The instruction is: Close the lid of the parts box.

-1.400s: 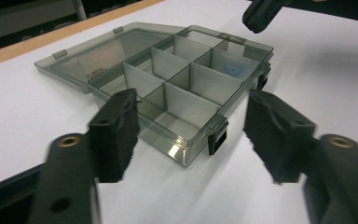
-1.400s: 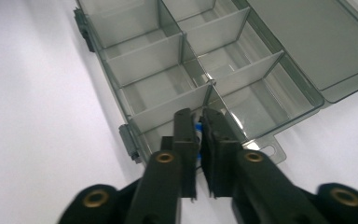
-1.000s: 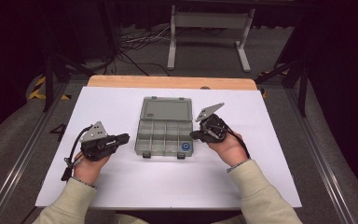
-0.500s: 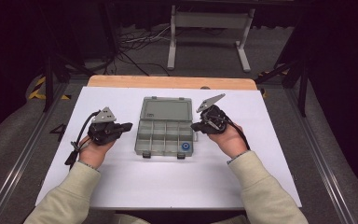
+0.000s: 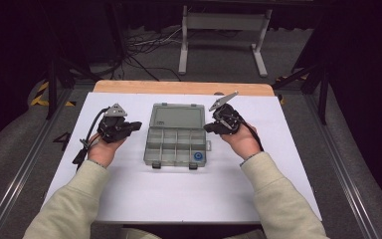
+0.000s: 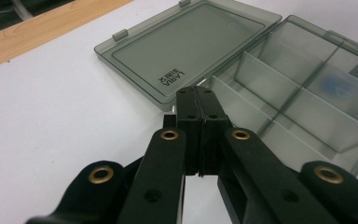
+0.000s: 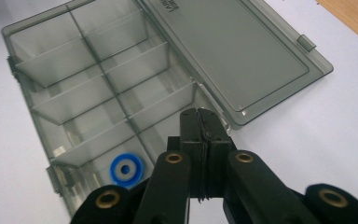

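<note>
A grey see-through compartment box (image 5: 176, 144) lies open in the middle of the white table, its lid (image 5: 176, 118) folded flat toward the far side. A blue ring (image 5: 198, 156) sits in the box's near right compartment, the blue ring (image 7: 127, 170) also visible in the right gripper view. My left gripper (image 5: 136, 126) hovers just left of the box, jaws shut on nothing, tips (image 6: 198, 93) near the lid's corner. My right gripper (image 5: 208, 128) is at the box's right edge, jaws shut and empty, tips (image 7: 198, 113) over the hinge end.
The white table (image 5: 144, 199) has a wooden strip (image 5: 179, 88) along its far edge. Beyond it stand a metal frame (image 5: 224, 22) and cables on the grey floor. Other compartments of the box (image 6: 303, 88) hold nothing I can see.
Both hands have moved forward and inward toward the box. The left gripper came up from the near left to the box's left side; the right shifted slightly farther.
</note>
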{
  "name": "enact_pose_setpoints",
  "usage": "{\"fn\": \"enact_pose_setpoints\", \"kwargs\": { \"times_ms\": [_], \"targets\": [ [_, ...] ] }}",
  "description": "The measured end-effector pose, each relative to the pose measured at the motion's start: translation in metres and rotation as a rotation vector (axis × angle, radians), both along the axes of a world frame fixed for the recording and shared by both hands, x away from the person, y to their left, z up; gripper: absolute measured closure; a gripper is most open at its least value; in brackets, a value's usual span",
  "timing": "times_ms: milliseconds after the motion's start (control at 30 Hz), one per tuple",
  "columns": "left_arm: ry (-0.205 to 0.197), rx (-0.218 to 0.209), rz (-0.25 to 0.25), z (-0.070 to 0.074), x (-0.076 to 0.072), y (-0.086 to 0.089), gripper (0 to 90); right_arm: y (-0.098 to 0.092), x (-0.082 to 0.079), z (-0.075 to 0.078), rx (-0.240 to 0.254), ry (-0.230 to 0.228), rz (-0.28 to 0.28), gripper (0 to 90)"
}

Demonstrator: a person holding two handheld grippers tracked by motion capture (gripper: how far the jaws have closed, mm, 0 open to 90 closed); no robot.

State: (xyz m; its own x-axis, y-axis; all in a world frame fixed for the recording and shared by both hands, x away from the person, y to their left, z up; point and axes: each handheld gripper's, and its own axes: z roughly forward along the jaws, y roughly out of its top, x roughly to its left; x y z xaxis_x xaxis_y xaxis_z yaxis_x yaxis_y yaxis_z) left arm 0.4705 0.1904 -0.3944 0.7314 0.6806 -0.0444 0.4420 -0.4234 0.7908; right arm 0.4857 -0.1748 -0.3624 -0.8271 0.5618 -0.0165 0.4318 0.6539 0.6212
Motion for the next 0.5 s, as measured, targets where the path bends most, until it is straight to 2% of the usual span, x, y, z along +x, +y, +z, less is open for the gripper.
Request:
{"fn": "enact_pose_setpoints", "kwargs": {
  "times_ms": [267, 500],
  "targets": [
    [0.029, 0.014, 0.019, -0.003, 0.018, -0.007, 89.5, -0.002, 0.017, -0.004, -0.002, 0.005, -0.031, 90.0],
    [0.052, 0.014, 0.043, -0.006, 0.028, -0.007, 89.5, -0.003, 0.025, -0.007, -0.002, 0.007, -0.058, 90.0]
  ]
}}
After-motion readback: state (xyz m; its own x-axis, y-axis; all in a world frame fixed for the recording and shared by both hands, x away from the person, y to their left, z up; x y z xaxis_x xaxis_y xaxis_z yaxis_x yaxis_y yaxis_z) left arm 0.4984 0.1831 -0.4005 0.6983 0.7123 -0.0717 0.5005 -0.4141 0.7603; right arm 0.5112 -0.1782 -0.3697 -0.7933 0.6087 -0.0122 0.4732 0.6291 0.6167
